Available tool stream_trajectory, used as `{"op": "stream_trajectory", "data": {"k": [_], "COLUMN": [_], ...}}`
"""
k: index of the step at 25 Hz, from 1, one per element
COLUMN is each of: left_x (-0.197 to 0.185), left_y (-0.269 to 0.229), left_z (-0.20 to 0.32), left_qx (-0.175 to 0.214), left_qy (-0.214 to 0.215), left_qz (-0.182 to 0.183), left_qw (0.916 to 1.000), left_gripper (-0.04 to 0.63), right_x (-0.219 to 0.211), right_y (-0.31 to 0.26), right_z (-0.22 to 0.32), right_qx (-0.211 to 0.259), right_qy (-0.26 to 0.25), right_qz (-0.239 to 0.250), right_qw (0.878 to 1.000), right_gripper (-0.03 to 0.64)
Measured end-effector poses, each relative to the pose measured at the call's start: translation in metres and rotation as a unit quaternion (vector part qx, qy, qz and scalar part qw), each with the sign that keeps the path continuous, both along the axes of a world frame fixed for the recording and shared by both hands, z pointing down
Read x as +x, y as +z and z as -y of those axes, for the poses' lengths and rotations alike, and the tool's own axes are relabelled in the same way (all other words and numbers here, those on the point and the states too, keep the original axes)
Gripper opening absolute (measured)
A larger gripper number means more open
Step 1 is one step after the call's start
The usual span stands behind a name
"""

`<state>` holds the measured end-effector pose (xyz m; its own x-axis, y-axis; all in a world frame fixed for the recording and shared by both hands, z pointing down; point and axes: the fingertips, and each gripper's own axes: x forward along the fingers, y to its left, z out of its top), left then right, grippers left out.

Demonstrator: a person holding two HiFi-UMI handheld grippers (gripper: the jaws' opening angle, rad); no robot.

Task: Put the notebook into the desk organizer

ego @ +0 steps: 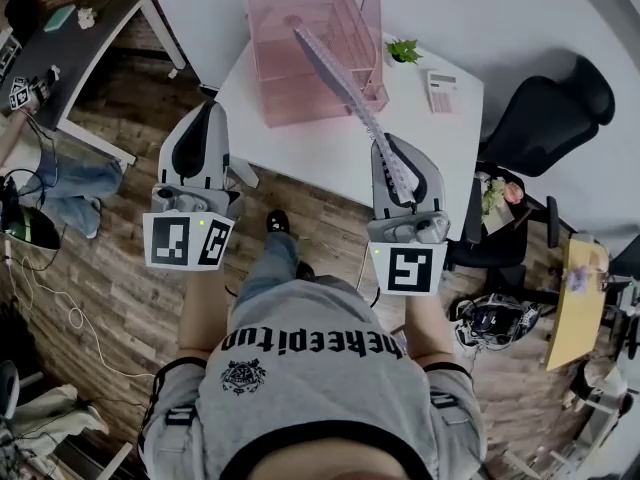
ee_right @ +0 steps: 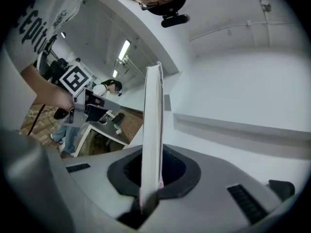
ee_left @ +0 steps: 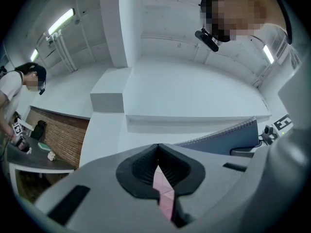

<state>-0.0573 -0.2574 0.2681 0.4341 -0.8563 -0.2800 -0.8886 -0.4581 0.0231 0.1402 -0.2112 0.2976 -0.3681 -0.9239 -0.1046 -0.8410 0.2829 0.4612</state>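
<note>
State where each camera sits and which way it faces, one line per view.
Head view: on the person's head, steeply down at table, organizer, left gripper, right gripper, shirt.
Left gripper view: rides that gripper, along its shut jaws, up toward the ceiling.
Right gripper view: rides that gripper, along jaws clamped on the notebook.
All three show the notebook.

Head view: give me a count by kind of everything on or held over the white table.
organizer: 1
notebook: 1
plant: 1
calculator: 1
Total: 4
</note>
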Motion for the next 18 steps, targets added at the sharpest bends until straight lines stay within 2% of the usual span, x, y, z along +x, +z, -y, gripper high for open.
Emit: {"op": "stream_trajectory", "data": {"k": [4, 12, 18], "left_x": [-0.004, -0.017, -0.023], "left_y": [0.007, 0.019, 0.023], "left_z": [0.005, 0.004, 0.004], "left_qx": [-0.008, -0.020, -0.024], "left_qy": [-0.003, -0.015, -0.019], "left_qz": [0.001, -0.003, -0.002], "left_qw": [1.0000, 0.9997, 0.9995], "left_gripper": [0.005, 0.004, 0.004], "right_x": [-0.011, -0.024, -0.024], "right_y": [0.021, 0.047, 0.066], "right_z": [-0.001, -0.002, 0.015], "right_qx": [-0.014, -0.005, 0.009], "right_qy": [-0.023, -0.056, -0.055], "right_qz": [-0.100, -0.204, -0.302], "right_qw": [0.995, 0.977, 0.952], "right_gripper": [0.031, 0.031, 0.031]}}
